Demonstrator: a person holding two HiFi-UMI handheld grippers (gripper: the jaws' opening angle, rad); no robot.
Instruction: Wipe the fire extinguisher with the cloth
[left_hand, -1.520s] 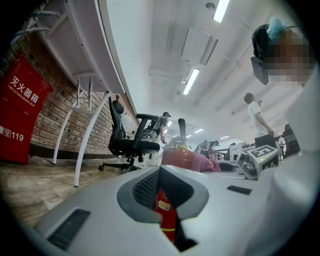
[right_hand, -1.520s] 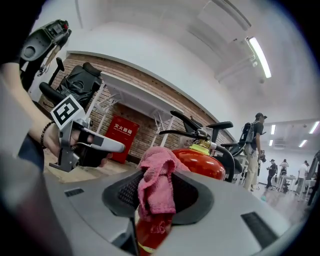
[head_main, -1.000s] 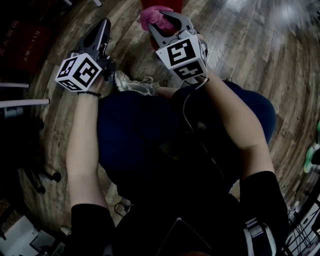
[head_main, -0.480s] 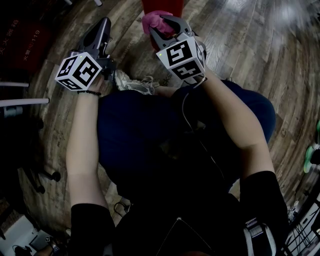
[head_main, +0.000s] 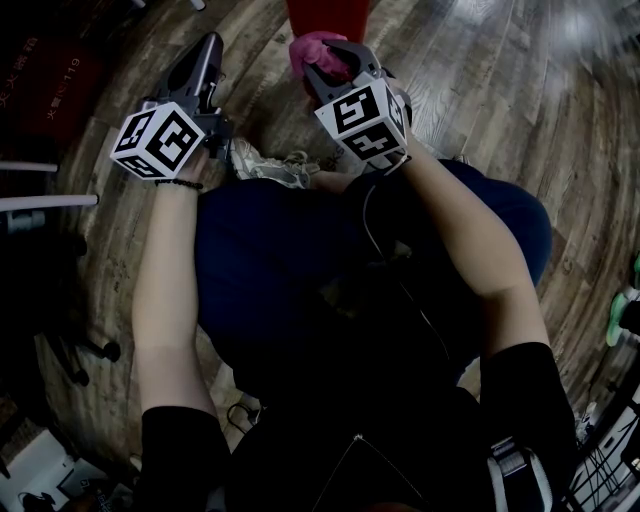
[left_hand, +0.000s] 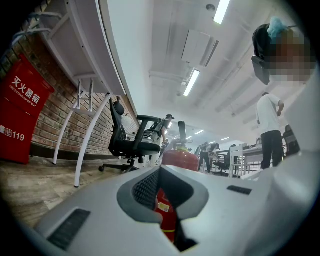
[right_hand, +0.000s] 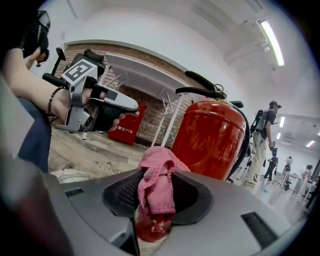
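Note:
The red fire extinguisher (right_hand: 212, 135) stands upright on the wood floor, close ahead of my right gripper (right_hand: 155, 200). That gripper is shut on a bunched pink cloth (right_hand: 156, 180), which sticks up between its jaws just short of the cylinder. In the head view the cloth (head_main: 305, 48) sits right below the extinguisher (head_main: 325, 14) at the top edge, held by the right gripper (head_main: 325, 60). My left gripper (head_main: 205, 52) hangs to the left, jaws together and holding nothing. Through the left gripper (left_hand: 167, 200) the extinguisher (left_hand: 179, 159) shows beyond the jaws.
A red fire box (left_hand: 20, 112) marked 119 leans on the brick wall. White table legs (left_hand: 85, 130) and a black office chair (left_hand: 130, 142) stand nearby. The person's shoe (head_main: 265, 165) rests between the grippers. People (left_hand: 270, 130) stand farther back.
The right gripper with the pink cloth has moved a little forward, closer to the extinguisher. The left gripper has hardly moved.

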